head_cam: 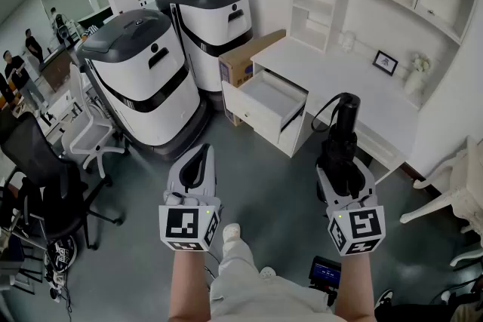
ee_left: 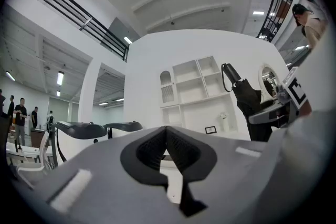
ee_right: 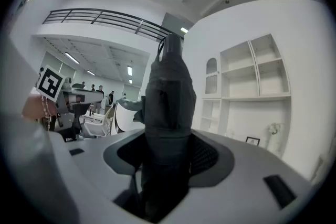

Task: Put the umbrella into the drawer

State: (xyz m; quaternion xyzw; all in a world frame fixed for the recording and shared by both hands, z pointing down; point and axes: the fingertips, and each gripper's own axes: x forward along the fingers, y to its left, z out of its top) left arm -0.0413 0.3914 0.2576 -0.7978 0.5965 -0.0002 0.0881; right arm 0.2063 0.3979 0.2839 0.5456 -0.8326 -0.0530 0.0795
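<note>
1. Head view: the right gripper [head_cam: 346, 173] clamps a folded black umbrella [head_cam: 343, 139], which stands roughly upright, near the person on the right.
2. Right gripper view: both pads press on the umbrella's fabric body.
3. The left gripper [head_cam: 195, 171] has its jaws together on nothing.
4. The drawer [head_cam: 255, 114] stands pulled out of the white desk [head_cam: 332, 75], farther off and apart from the umbrella.

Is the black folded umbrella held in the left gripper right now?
No, the left gripper has its jaws together on nothing, while the black folded umbrella is clamped in the right gripper.
</note>
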